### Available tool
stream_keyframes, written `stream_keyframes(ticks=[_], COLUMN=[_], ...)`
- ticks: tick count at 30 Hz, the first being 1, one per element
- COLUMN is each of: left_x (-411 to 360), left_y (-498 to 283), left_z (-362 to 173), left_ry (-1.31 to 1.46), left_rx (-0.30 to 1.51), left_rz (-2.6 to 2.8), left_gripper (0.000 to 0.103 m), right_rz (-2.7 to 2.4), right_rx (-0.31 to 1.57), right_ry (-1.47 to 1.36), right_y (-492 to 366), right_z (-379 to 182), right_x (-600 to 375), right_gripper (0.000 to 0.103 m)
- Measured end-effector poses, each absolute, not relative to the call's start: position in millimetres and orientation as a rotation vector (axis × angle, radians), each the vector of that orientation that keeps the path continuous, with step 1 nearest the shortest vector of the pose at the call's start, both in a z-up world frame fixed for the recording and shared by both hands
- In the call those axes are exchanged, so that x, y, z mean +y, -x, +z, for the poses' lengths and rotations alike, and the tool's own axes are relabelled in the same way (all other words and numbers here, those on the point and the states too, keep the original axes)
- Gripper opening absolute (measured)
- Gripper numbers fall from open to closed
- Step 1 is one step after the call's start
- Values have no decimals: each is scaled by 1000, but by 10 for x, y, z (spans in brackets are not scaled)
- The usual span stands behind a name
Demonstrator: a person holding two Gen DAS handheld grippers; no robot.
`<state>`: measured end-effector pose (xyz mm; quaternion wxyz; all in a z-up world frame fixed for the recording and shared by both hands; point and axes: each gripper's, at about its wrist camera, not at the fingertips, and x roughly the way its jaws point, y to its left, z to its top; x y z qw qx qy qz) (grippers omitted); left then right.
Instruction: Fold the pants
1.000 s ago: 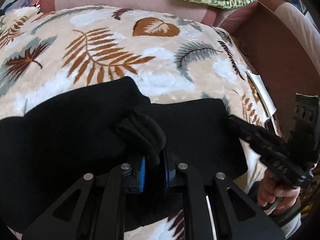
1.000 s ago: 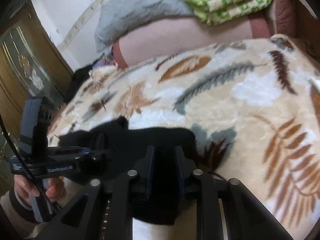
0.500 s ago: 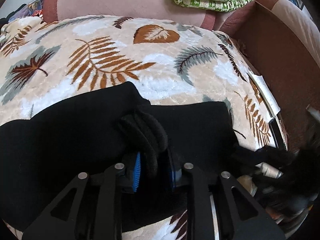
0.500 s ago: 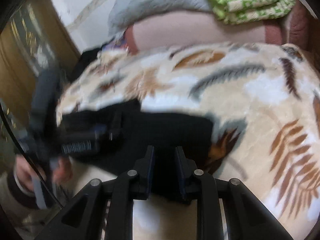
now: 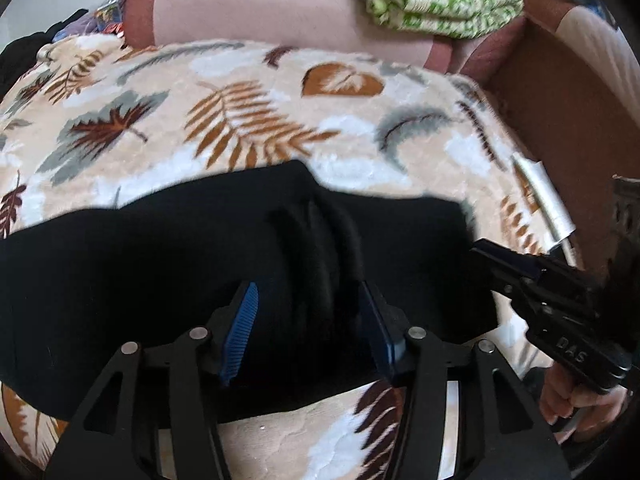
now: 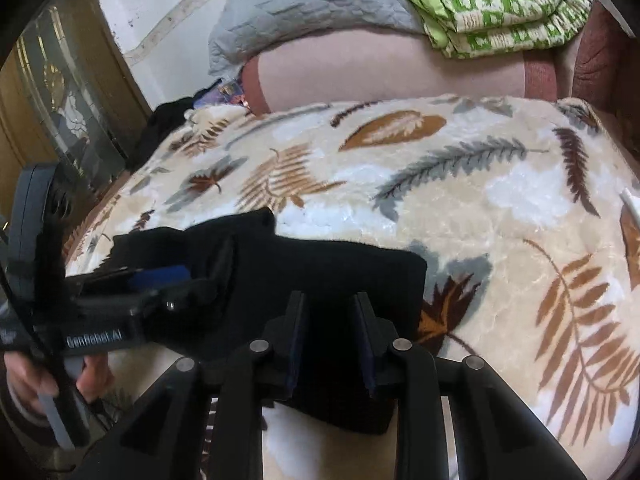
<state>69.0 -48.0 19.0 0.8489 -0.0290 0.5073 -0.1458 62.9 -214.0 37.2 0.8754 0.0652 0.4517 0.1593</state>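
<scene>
Only the left wrist view shows the pants' (image 5: 160,264) bunched ridge (image 5: 320,256).

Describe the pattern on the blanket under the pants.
Cream blanket with brown, rust and grey leaves and ferns; clearest in the right wrist view.

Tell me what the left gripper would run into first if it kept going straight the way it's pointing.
Most likely the bunched fold of the black fabric pants, right ahead between the opening jaws of the left gripper, whose pads look clear of it. Under that is the leaf-patterned plush blanket. Depth is hard to judge.
</scene>
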Motion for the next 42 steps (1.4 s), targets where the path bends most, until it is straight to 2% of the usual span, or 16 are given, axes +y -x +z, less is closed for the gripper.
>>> stream_keyframes(ticks=[7,10,12,15,19,25,33,42], left_x=[-472,-477,-493,-507,-467,-304,27,260], left_y=[-646,-612,-599,-576,-522,-420,-249,-119], left_z=[138,172,144,121,193,337,475,539], left_ry=[67,70,58,50,57,59,43,75], left_rx=[1060,1055,1057,1046,1044,1013,980,956], left_rz=[-291,-294,-285,-273,-273,-235,-138,-88], left_gripper=[52,52,52,53,53,60,71,73], right_rz=[339,349,355,336,353,365,394,399], right_rx=[966,953,959,967,948,918,981,940], right_ry=[-143,-137,-135,-89,-98,-82,-50,-49], right_y=[-450,-354,-298,-280,-291,-438,-568,-529], right_z=[270,341,299,211,372,500,171,395], right_x=[-2148,-2153,-2127,-2043,-2018,-1880,-1529,-1479], right_gripper=[27,36,38,38,40,40,40,40])
